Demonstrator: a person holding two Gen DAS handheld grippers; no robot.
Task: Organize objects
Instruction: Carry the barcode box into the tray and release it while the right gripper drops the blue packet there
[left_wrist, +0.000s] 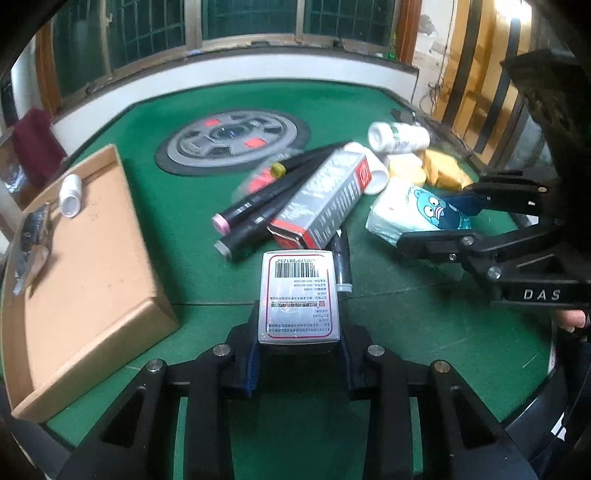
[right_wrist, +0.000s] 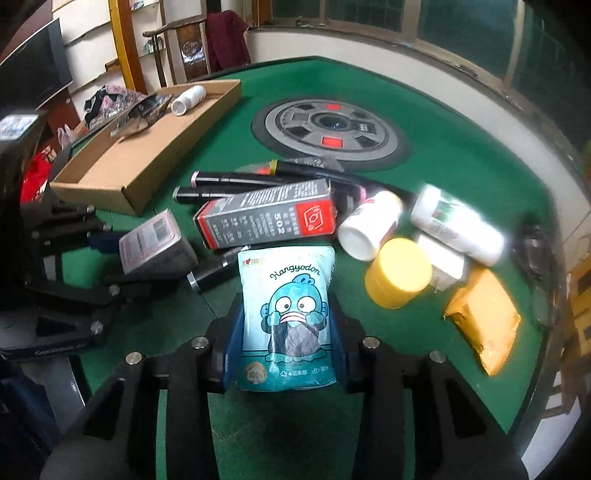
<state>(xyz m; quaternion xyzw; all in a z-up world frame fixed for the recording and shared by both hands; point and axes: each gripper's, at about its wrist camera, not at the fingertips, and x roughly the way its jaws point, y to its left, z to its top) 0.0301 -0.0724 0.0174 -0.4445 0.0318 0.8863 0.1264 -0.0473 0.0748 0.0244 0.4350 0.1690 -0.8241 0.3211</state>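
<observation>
From the left wrist view, the left hand-held gripper (left_wrist: 300, 354) is clamped on a small barcoded box (left_wrist: 299, 295), with the cardboard tray (left_wrist: 92, 266) lying along the desk's (left_wrist: 207, 147) left edge. Only a white bottle (left_wrist: 71, 195) and a dark flat item sit in the tray's far end, so I judge the sorting barely begun. From the right wrist view, the right hand-held gripper (right_wrist: 286, 354) grips a tissue pack (right_wrist: 288, 317) at the near edge. Left on the green desk's middle are markers (right_wrist: 221, 184), a grey glue carton (right_wrist: 266, 218), white bottles (right_wrist: 369, 229), a yellow-capped jar (right_wrist: 397, 271) and a yellow packet (right_wrist: 484, 321).
</observation>
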